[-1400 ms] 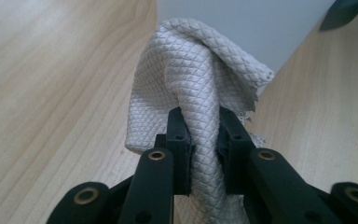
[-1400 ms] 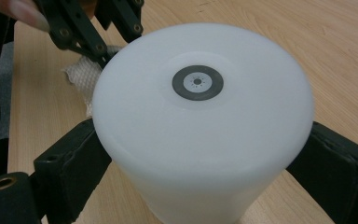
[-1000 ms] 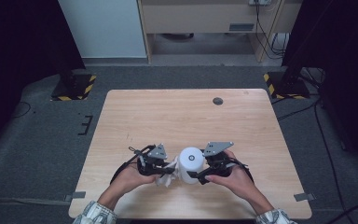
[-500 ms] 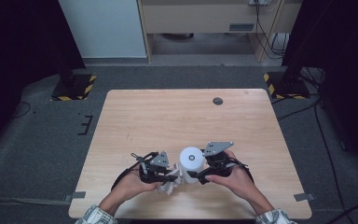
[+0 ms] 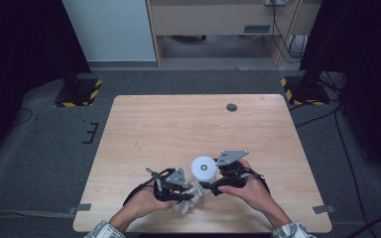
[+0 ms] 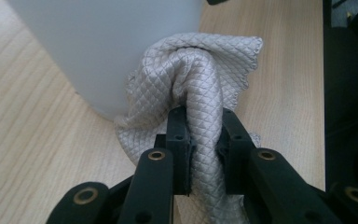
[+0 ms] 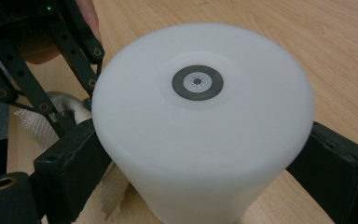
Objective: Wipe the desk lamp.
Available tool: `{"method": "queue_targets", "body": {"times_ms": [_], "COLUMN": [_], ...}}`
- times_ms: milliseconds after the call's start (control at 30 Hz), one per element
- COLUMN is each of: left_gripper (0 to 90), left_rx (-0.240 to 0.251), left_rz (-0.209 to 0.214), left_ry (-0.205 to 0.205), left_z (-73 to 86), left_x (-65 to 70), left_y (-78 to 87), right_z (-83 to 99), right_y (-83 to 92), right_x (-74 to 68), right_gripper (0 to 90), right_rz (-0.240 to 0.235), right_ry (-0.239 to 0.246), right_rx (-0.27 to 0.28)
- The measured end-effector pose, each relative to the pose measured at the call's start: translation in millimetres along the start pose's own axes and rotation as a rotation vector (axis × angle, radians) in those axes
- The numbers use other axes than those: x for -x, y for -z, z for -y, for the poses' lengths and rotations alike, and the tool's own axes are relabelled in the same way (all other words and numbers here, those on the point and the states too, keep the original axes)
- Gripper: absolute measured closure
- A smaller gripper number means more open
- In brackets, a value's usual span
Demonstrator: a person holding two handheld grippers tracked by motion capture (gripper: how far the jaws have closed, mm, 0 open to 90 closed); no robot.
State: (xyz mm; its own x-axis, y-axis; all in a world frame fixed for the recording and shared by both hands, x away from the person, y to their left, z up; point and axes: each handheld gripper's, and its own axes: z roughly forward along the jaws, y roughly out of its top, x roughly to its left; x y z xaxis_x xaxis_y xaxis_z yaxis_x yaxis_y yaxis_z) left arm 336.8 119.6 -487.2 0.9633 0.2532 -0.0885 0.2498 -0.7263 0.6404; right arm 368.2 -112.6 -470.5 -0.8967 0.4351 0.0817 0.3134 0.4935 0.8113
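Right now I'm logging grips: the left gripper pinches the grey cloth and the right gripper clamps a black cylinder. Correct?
Not quite: the cylinder is white, as the right gripper view shows. The left gripper does pinch the grey cloth, and the right gripper clamps the cylinder.

This looked like a lab or test room set up for recording, not a home. A bare wooden table (image 5: 198, 129) stood alone on grey carpet (image 5: 44, 148), its far right corner bearing a small round cable hole (image 5: 231, 107). Dark stands with yellow-and-black hazard-striped bases (image 5: 78, 93) flanked the table's far corners. Behind the far edge stood a pale cabinet (image 5: 111, 29) and a wooden shelf unit (image 5: 218, 20), with loose cables (image 5: 283, 29) hanging beside it.
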Motion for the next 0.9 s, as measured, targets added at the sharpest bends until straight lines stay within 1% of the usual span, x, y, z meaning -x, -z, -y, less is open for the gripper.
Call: {"method": "queue_targets", "body": {"times_ms": [67, 200, 300, 333, 400, 467, 533, 633, 733, 833, 900], "left_gripper": [77.1, 77.1, 77.1, 77.1, 77.1, 77.1, 77.1, 77.1, 77.0, 77.1, 77.0], "left_rx": [0.007, 0.036, 0.031, 0.018, 0.008, 0.01, 0.026, 0.064, 0.058, 0.023, 0.015], "left_rz": [0.002, 0.001, 0.003, 0.004, 0.008, 0.011, 0.014, 0.018, 0.015, 0.019, 0.023], "left_ry": [-0.005, -0.012, -0.008, -0.01, -0.007, -0.005, -0.008, -0.015, -0.014, -0.007, -0.005], "left_z": [-2.9, -7.1, -5.8, -4.7, -2.9, -3.1, -5.2, -10.1, -8.5, -3.9, -2.7], "left_x": [1.8, 5.4, 5.4, 4.9, 3.7, 3.6, 4.9, 7.7, 7.2, 4.7, 3.7], "left_y": [0.9, 4.9, 0.4, -2.3, -5.2, -4.5, -1.0, 6.3, 3.4, -6.0, -9.0], "right_z": [0.0, -0.1, -0.2, -0.2, -0.2, -0.2, -0.2, -0.2, 0.0, -0.1, -0.1], "right_y": [0.0, 0.0, 0.0, 0.0, 0.1, 0.1, 0.0, 0.1, 0.3, 0.0, 0.0], "right_x": [0.0, 0.0, 0.1, 0.0, 0.0, -0.1, 0.0, 0.0, 0.3, 0.0, 0.1], "right_gripper": [9.2, 9.2, 9.2, 9.2, 9.1, 9.2, 9.1, 9.1, 9.1, 9.1, 9.1], "right_rz": [0.0, -0.001, -0.001, -0.001, 0.0, 0.001, 0.0, 0.0, -0.002, 0.0, 0.0], "right_ry": [0.0, 0.0, 0.0, 0.0, 0.0, 0.0, 0.002, 0.0, 0.0, 0.001, 0.001], "right_rx": [0.0, 0.0, -0.002, -0.002, -0.002, -0.002, -0.001, -0.001, -0.002, 0.0, 0.0]}}
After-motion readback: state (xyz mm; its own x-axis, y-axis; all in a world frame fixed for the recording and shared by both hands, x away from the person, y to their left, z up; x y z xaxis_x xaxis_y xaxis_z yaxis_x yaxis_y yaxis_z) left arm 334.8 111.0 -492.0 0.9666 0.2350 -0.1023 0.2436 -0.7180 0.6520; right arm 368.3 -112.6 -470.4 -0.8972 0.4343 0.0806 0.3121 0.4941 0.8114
